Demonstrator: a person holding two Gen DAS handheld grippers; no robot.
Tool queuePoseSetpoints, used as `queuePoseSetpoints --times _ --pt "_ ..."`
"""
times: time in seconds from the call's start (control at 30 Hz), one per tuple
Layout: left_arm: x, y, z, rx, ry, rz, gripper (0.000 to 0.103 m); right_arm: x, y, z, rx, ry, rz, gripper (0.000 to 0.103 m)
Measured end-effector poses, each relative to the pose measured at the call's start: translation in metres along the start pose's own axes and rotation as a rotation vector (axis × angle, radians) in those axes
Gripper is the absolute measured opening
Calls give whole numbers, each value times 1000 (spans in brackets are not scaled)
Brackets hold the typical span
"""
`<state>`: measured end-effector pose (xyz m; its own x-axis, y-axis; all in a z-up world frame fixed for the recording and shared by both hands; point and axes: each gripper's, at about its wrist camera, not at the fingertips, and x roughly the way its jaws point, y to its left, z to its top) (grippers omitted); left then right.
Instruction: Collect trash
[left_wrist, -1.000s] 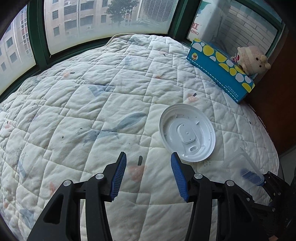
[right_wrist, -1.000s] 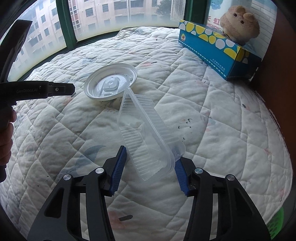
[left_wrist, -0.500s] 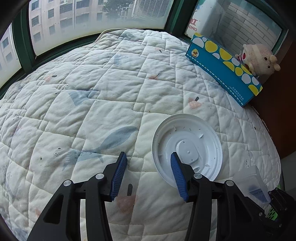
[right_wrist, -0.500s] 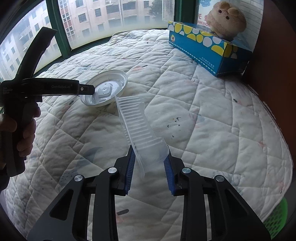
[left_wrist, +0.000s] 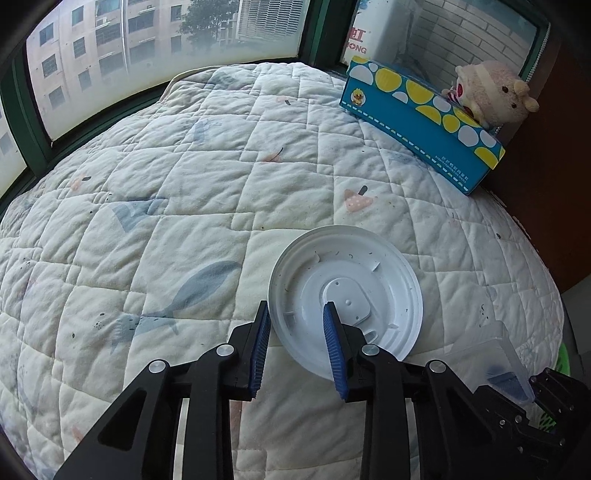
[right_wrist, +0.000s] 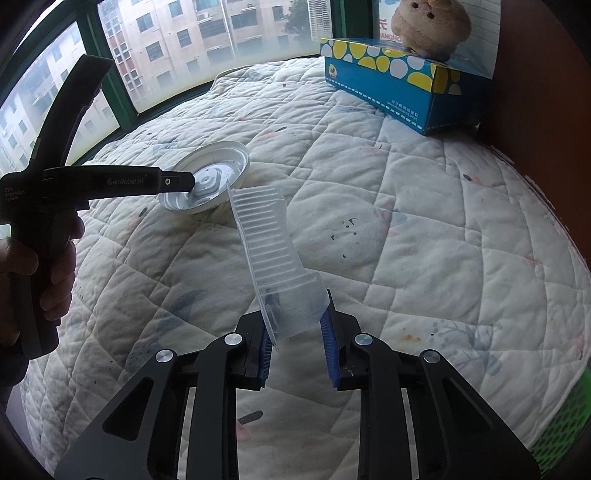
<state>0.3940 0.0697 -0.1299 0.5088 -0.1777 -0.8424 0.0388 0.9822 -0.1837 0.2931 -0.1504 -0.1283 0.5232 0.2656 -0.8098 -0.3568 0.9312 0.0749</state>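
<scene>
A round white plastic lid (left_wrist: 354, 295) lies on the quilted bed; it also shows in the right wrist view (right_wrist: 218, 173). My left gripper (left_wrist: 297, 349) is open with its jaws astride the lid's near left rim, one pad outside and one over the lid. My right gripper (right_wrist: 297, 339) is shut on a clear ribbed plastic tray (right_wrist: 269, 243) and holds it tilted above the quilt. The tray also shows at the lower right of the left wrist view (left_wrist: 495, 350).
A blue and yellow box (left_wrist: 421, 122) with a plush toy (left_wrist: 491, 92) on it stands at the bed's far right. Windows run behind the bed. A brown wall borders the right side. Something green (right_wrist: 565, 417) shows past the bed's right edge.
My left gripper has moved forward and right until its jaws straddle the lid's rim, and has narrowed somewhat. My right gripper has closed on the clear tray and lifted it.
</scene>
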Motion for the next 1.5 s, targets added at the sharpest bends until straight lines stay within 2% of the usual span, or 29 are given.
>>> queuePoseSetpoints --times 0.17,0.2,0.93,1.5 --pt "1 6 5 -34 1 -20 17 -10 2 1 11 -24 -3 24" --pt "1 7 5 -34 1 -16 10 -10 1 1 19 -26 -2 24" --pt "-33 9 -4 -31 -49 -49 6 -38 9 -1 41 -65 10 21" --pt "-68 -13 -15 6 -82 -72 5 -77 3 -12 54 -105 -38 21"
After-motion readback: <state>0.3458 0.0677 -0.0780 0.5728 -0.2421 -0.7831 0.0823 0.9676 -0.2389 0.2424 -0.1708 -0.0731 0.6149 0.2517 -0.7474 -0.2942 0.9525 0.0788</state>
